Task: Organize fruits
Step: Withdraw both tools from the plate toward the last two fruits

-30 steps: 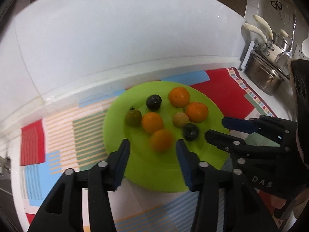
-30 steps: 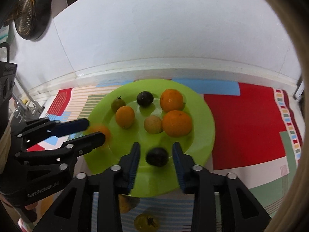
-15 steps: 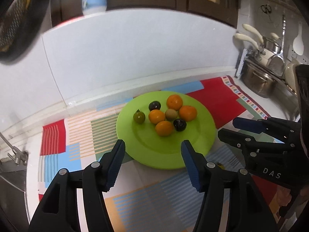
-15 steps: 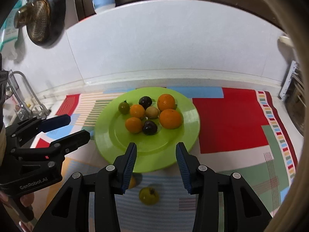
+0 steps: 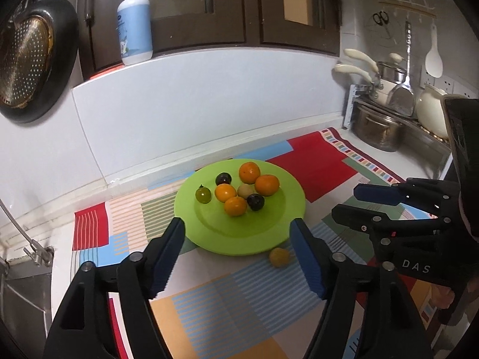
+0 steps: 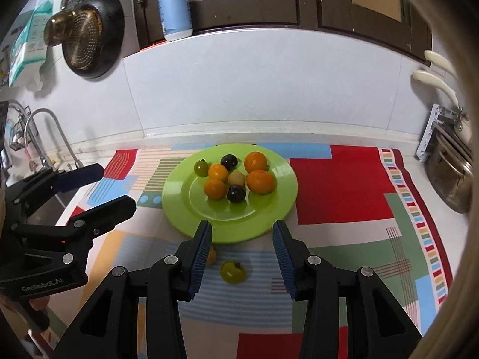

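Note:
A green plate [image 5: 269, 227] [image 6: 269, 215] on a patterned mat holds several fruits: oranges [image 5: 266, 184] [image 6: 260, 182], two dark plums [image 5: 255, 202] [image 6: 236, 193], a green tomato [image 5: 203, 194] [image 6: 201, 167] and a pale fruit [image 5: 245, 190]. A yellow fruit [image 5: 279, 257] [image 6: 212, 255] lies on the mat just in front of the plate. A green-yellow tomato [image 6: 233, 272] lies beside it. My left gripper [image 5: 238, 255] [image 6: 98, 187] is open and empty, held back from the plate. My right gripper [image 6: 242, 255] [image 5: 350, 205] is open and empty above the loose tomato.
A patterned mat [image 6: 344, 185] covers the counter. Pots [image 5: 374, 130] stand at the right, and a sink with tap [image 6: 45, 137] is at the left. A pan [image 6: 89, 34] hangs on the white wall. A soap bottle [image 5: 134, 24] stands on the ledge.
Both grippers have pulled back and up from the plate. An orange and a dark plum that were between the jaws now lie on the plate. Both grippers opened wider.

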